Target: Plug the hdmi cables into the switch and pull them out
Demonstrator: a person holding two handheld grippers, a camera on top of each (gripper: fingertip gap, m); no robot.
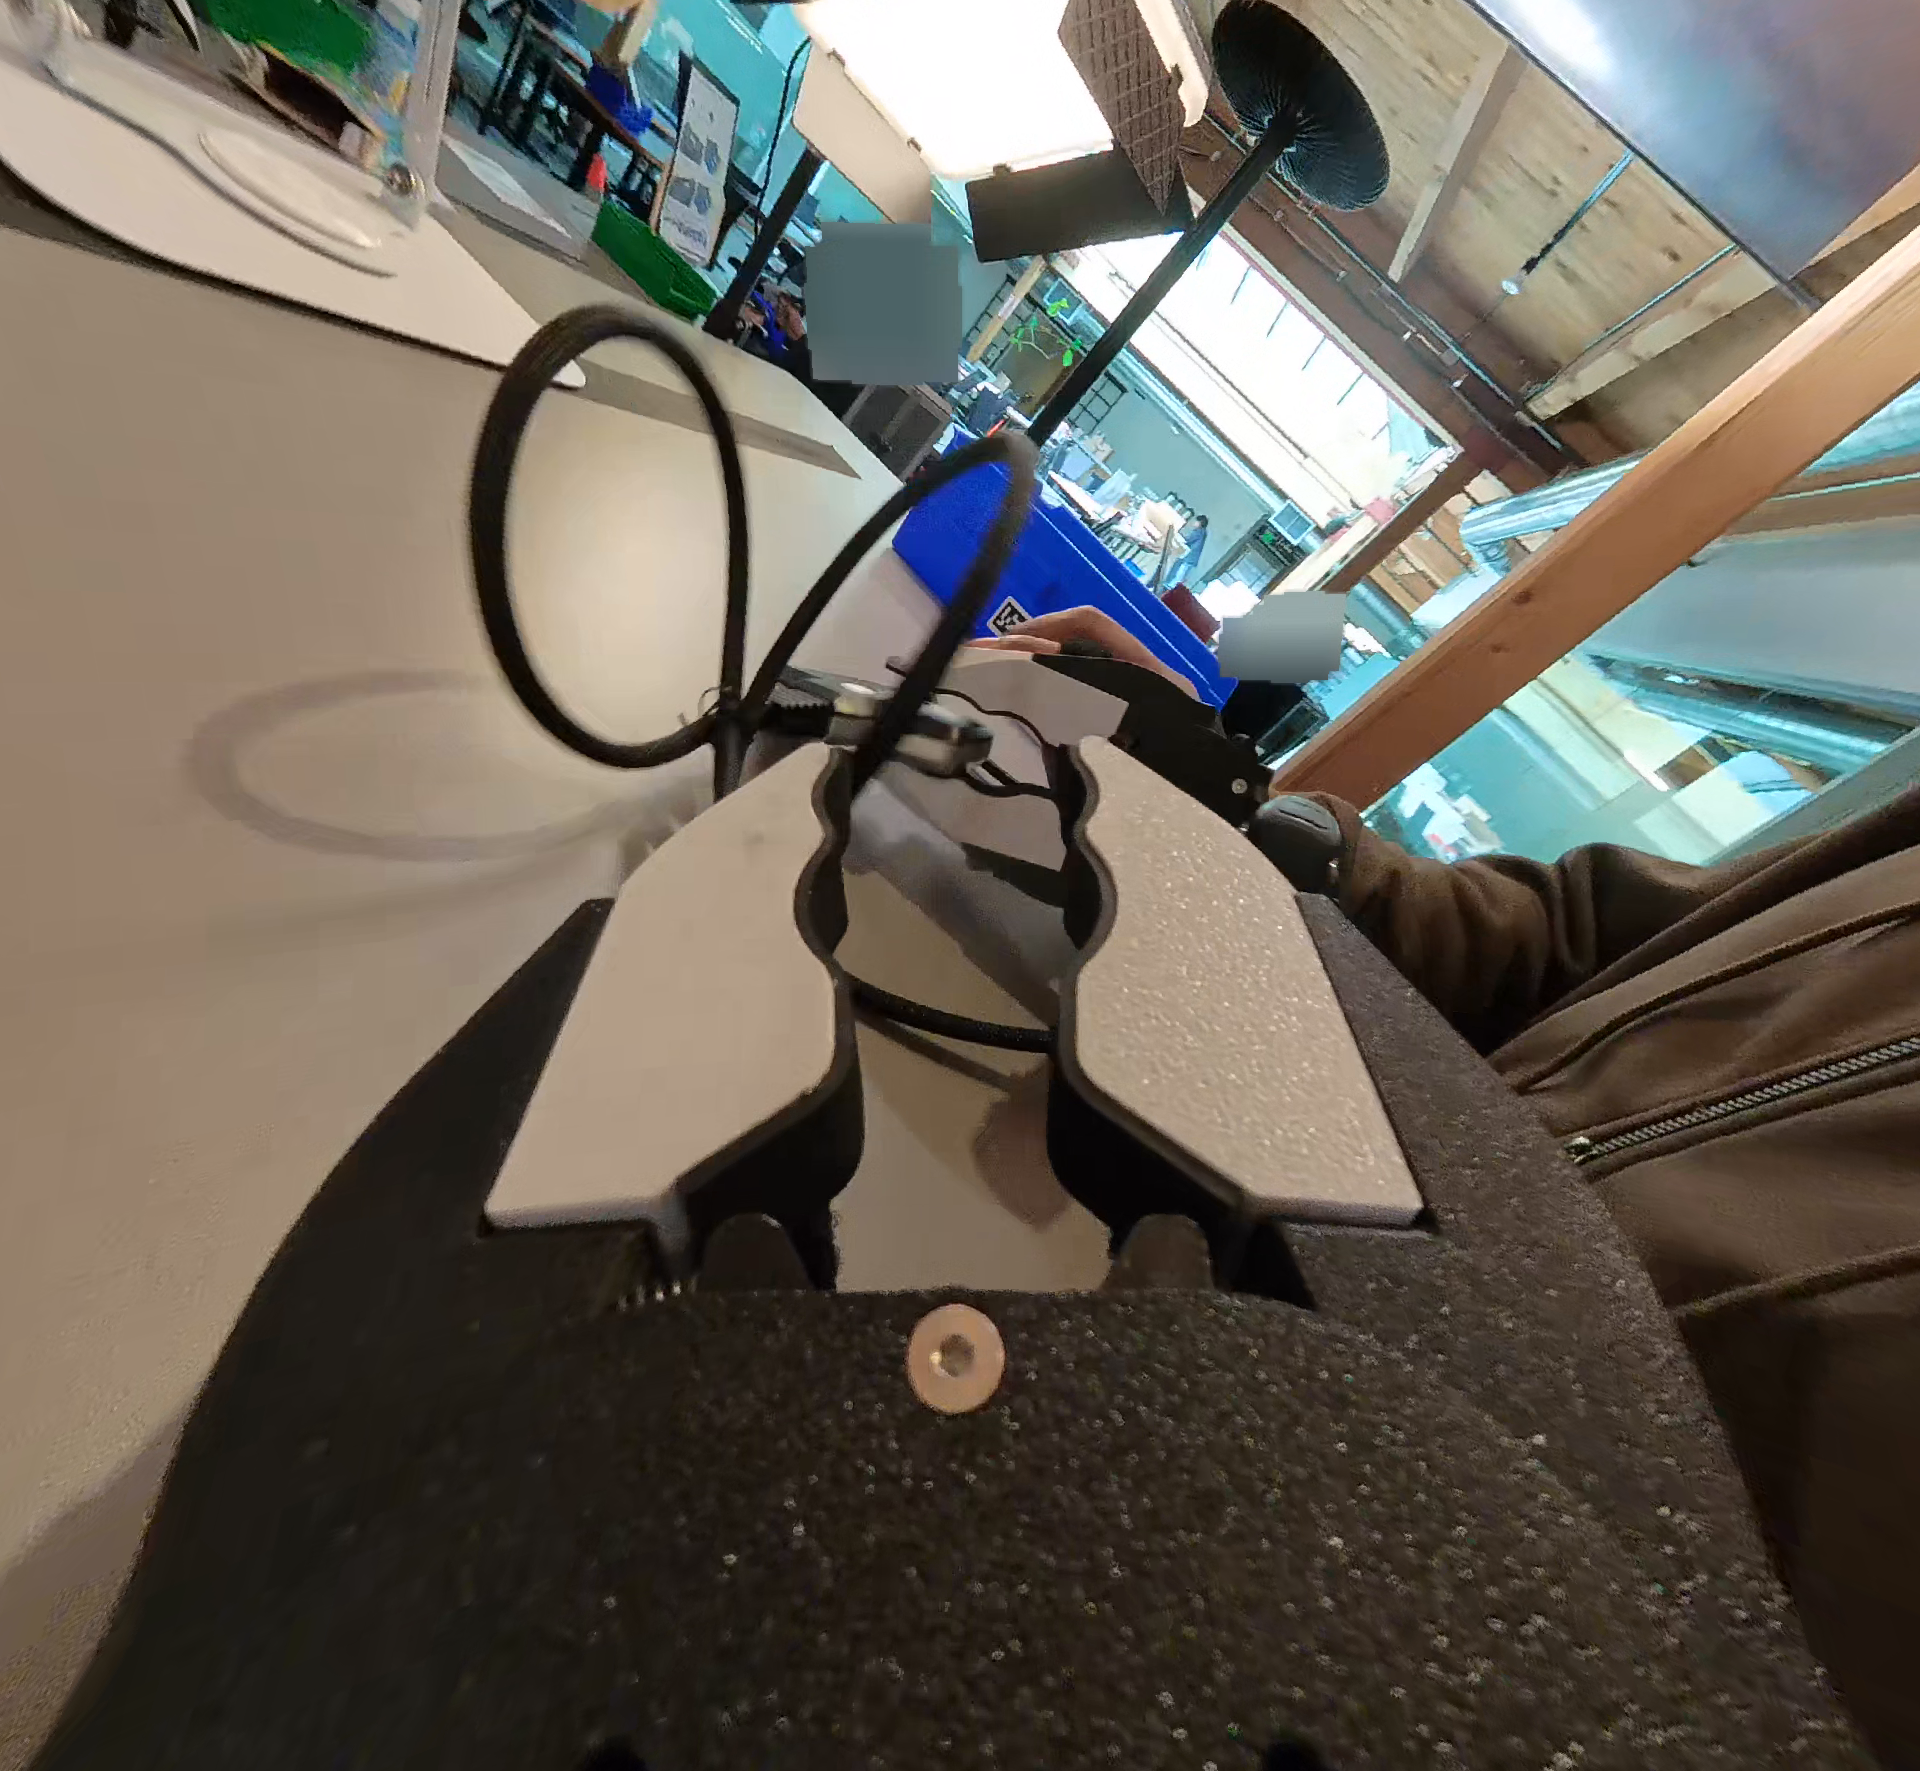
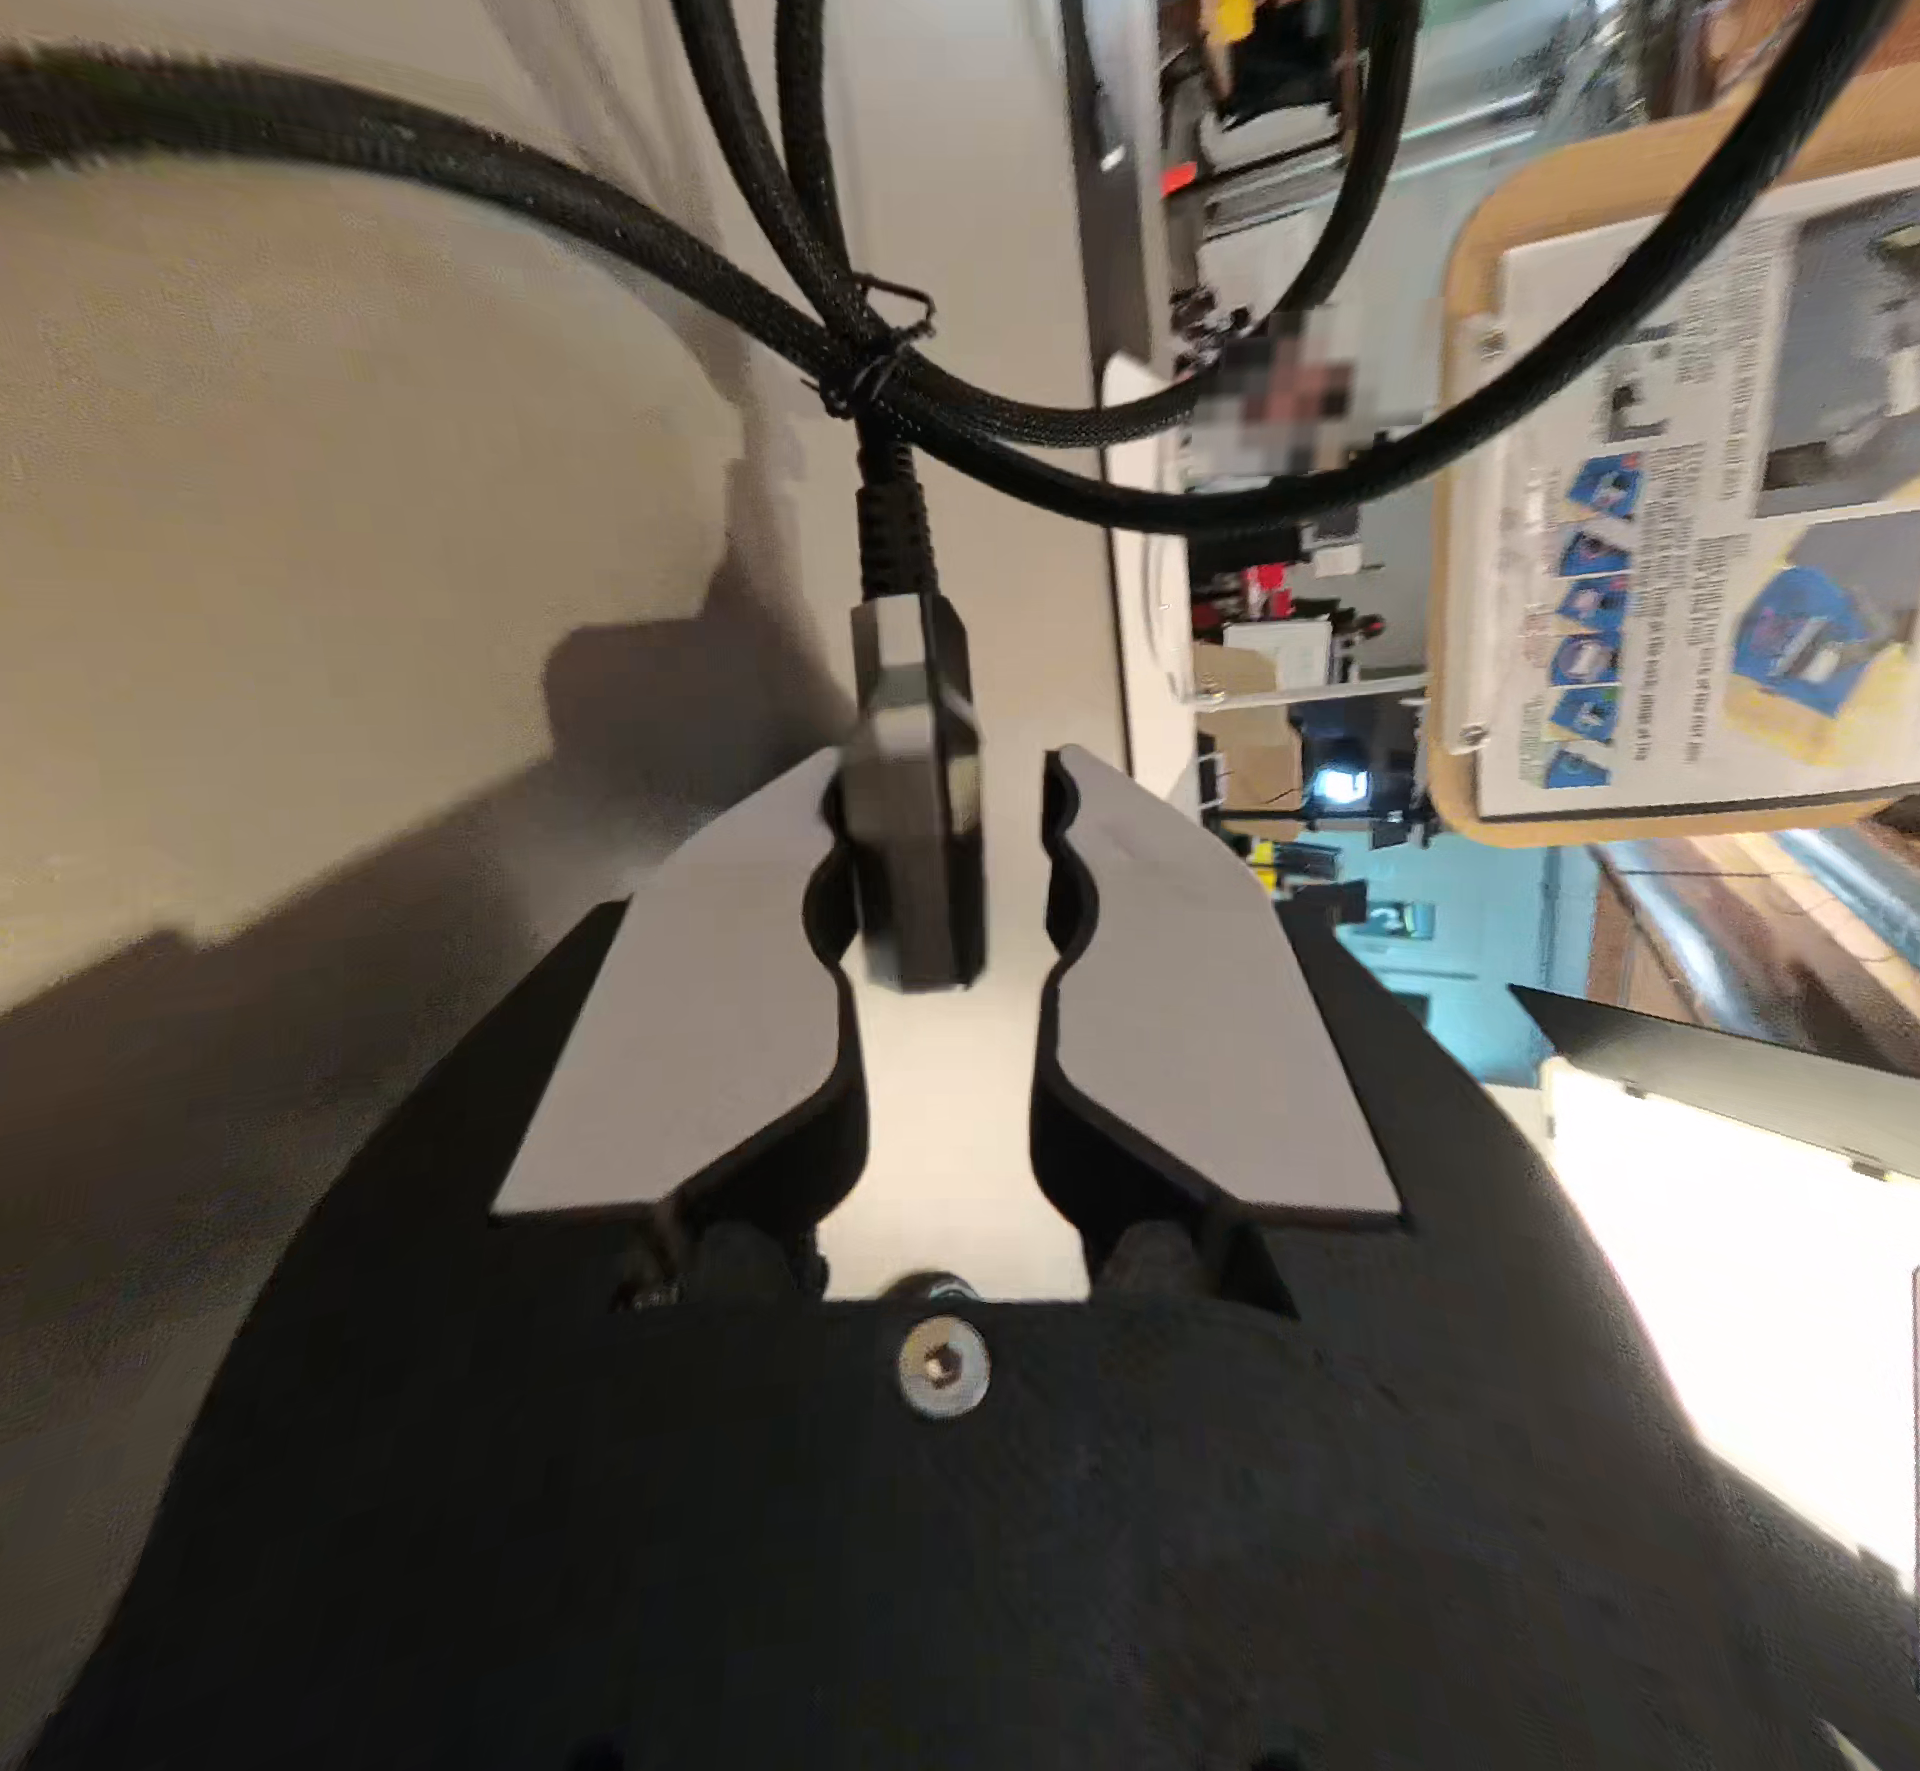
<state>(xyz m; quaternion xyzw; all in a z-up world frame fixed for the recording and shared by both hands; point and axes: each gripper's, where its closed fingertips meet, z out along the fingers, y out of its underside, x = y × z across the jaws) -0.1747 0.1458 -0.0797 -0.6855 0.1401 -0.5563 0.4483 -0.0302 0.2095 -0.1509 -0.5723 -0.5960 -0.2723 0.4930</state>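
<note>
Braided black sleeving covers the cable (image 2: 582,194), a rough woven skin over a round cord that curls into loose loops. A thin twist of wire (image 2: 883,339) cinches the strands together where they cross. From that knot a ribbed black strain relief drops into the connector (image 2: 914,786), a flat, boxy plug of smooth grey metal with a dark face and bevelled shoulders. Its long axis runs along the fingers of the right gripper (image 2: 940,848), cable end pointing away from the camera and plug end back between the jaws.

That gripper's jaws stand parted. The connector rests against the black wavy pad of the left-hand finger (image 2: 831,890), while a clear strip of pale table (image 2: 312,578) shows between it and the opposite pad, so the plug sits between the fingers without being squeezed. Both fingers are flat pale grey plates with scalloped inner edges, mounted on a grainy black body.

In the left wrist view, the left gripper (image 1: 951,848) is also open, its pebbled grey fingers apart. One strand of the cable (image 1: 613,558) slants down across its left-hand fingertip and another crosses low in the gap; neither pad presses on them. Just beyond its tips lies the right gripper (image 1: 1039,693), side-on, with the connector (image 1: 925,734) at its jaws and a hand (image 1: 1081,630) on top. One loop stands upright over the smooth beige tabletop (image 1: 260,994), casting an oval shadow. Farther off are a blue bin (image 1: 1039,547), a bright lamp panel (image 1: 966,28) and a brown jacket sleeve (image 1: 1558,921).
</note>
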